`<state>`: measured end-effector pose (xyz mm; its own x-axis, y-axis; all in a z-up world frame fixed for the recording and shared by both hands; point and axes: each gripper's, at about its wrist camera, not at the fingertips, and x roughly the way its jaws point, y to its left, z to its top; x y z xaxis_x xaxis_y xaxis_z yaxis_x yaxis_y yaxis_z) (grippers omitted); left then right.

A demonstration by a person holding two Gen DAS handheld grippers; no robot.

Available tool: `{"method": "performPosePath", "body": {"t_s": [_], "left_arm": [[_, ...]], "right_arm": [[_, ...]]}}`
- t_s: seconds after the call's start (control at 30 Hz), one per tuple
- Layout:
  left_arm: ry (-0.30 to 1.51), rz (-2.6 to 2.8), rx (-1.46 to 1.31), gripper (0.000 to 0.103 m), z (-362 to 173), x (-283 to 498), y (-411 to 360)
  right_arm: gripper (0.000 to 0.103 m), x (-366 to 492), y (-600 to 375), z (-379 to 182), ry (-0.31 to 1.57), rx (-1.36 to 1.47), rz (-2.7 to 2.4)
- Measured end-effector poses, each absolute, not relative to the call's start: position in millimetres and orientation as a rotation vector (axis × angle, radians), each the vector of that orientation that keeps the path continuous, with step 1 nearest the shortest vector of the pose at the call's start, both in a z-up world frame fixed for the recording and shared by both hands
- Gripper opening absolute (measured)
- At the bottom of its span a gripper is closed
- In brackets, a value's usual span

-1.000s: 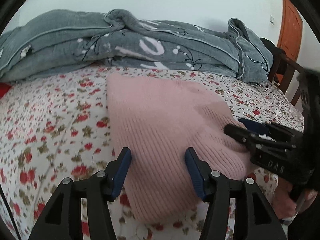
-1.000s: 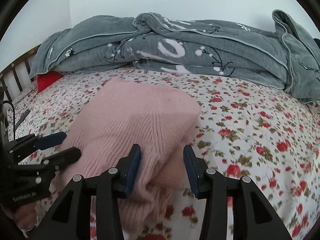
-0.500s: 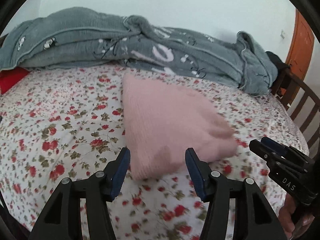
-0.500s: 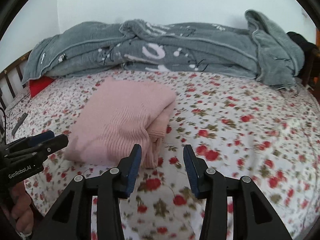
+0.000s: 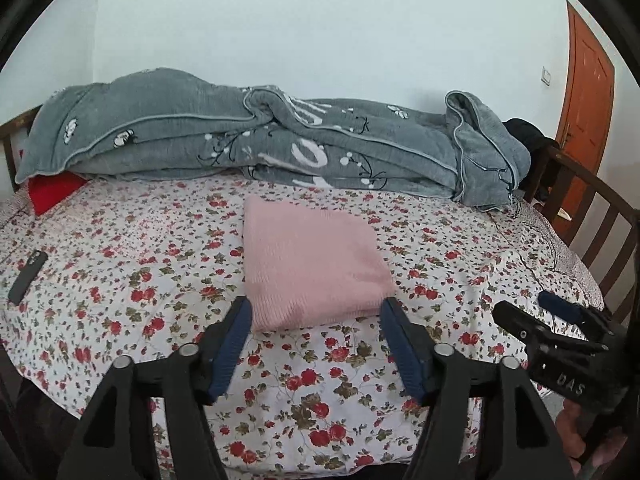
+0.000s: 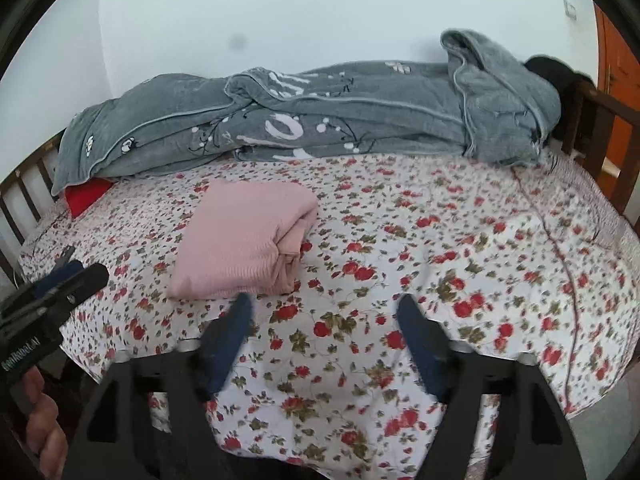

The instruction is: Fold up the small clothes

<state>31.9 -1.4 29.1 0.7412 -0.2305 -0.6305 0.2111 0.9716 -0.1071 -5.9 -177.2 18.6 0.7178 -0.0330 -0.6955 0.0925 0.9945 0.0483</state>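
A pink knitted garment (image 5: pixel 310 266) lies folded into a thick square on the flowered bed sheet (image 5: pixel 140 280), seen also in the right wrist view as the pink garment (image 6: pixel 244 240) left of centre. My left gripper (image 5: pixel 316 314) hangs above the bed's near edge, short of the garment, its jaws opening with nothing between them. My right gripper (image 6: pixel 326 310) is to the right of the garment and nearer the edge, its jaws also opening and empty. Each gripper shows in the other's view: the right gripper (image 5: pixel 532 312) and the left gripper (image 6: pixel 80 274).
A rumpled grey blanket (image 5: pixel 280 140) runs along the far side of the bed by the wall. A red cushion (image 5: pixel 54 192) peeks out at its left end. A dark phone (image 5: pixel 28 276) lies on the sheet at left. Wooden bed rails (image 5: pixel 592 216) and an orange door (image 5: pixel 588 92) stand at right.
Both grippers let go of the pink garment, pulled back and up from it, and their jaws have widened. The garment now lies alone, folded, farther off in both views.
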Motion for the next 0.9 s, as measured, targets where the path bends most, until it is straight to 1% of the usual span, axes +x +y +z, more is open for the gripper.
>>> {"method": "performPosePath", "body": {"t_s": [0.07, 0.17, 0.27, 0.9], "left_arm": [[0.681, -0.208, 0.000, 0.070, 29, 28, -5], [0.681, -0.187, 0.022, 0.075, 28, 22, -7], [0.674, -0.153, 0.031, 0.077, 26, 20, -6], [0.672, -0.172, 0.038, 0.079, 28, 14, -16]], "right_arm": [[0.093, -15, -173, 24, 0.727, 0.043, -0.083], [0.096, -23, -171, 26, 0.723, 0.027, -0.080], [0.096, -28, -174, 25, 0.730, 0.035, -0.075], [0.097, -39, -186, 30, 0.713, 0.046, -0.106]]}}
